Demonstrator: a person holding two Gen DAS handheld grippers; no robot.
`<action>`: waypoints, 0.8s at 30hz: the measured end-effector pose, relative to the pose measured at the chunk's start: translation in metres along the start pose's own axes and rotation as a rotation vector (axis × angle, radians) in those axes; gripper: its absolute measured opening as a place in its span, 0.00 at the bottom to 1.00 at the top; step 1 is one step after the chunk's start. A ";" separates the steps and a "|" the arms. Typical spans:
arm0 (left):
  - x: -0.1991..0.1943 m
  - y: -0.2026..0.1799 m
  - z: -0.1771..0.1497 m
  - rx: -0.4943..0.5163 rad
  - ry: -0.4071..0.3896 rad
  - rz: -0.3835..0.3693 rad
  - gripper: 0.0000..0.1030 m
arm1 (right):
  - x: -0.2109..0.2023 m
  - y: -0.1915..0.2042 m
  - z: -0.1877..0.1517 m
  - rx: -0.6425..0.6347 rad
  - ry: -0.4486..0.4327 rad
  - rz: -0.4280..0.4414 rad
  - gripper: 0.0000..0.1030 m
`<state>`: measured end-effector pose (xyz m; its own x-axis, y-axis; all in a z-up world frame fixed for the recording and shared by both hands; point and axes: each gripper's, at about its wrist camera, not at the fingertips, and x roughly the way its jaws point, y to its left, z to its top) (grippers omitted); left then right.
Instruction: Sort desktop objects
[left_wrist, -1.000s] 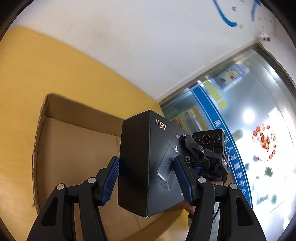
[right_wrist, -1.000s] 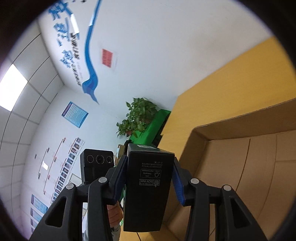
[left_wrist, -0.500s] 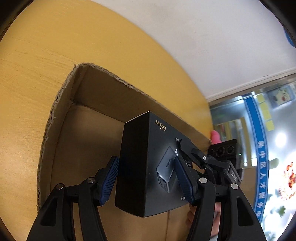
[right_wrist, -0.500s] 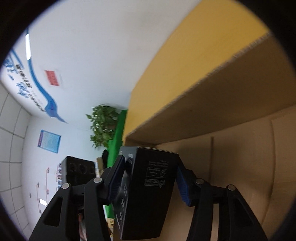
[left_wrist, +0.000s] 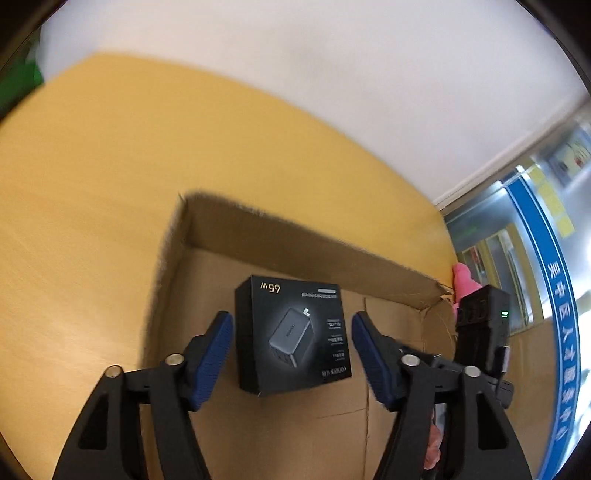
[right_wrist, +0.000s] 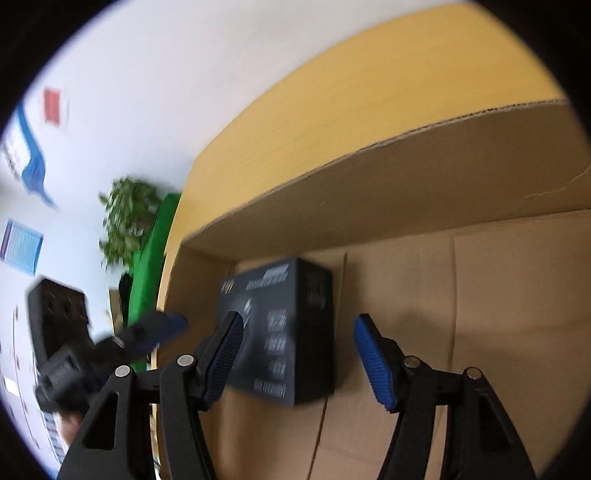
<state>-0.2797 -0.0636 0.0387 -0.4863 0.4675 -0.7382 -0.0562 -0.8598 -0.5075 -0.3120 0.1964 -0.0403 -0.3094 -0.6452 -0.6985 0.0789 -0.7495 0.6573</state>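
Releasing charger box (left_wrist: 291, 338) — flat on carton (left_wrist: 295, 236) floor at frame centre, no longer gripped. Left gripper (left_wrist: 291, 354) and right gripper (right_wrist: 297, 363) jaws opening, pads clear — placement done; withdraw next.

Black charger box (left_wrist: 291, 334) lies flat in cardboard box (left_wrist: 280, 236) (between opening left gripper (left_wrist: 291, 354) pads).

One black box (left_wrist: 291, 338), one carton (left_wrist: 295, 236)
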 end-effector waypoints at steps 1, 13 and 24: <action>-0.005 0.002 0.001 0.008 -0.016 0.010 0.71 | 0.002 0.003 -0.002 -0.010 0.010 0.008 0.56; -0.028 0.042 -0.059 0.061 0.025 0.061 0.72 | 0.048 0.053 -0.010 -0.054 0.067 0.022 0.18; -0.051 0.006 -0.091 0.211 -0.013 0.049 0.72 | 0.008 0.074 -0.018 -0.155 -0.022 -0.009 0.33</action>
<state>-0.1761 -0.0746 0.0332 -0.5038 0.4222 -0.7536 -0.2129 -0.9062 -0.3653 -0.2916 0.1332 -0.0020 -0.3313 -0.6360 -0.6970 0.2210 -0.7705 0.5979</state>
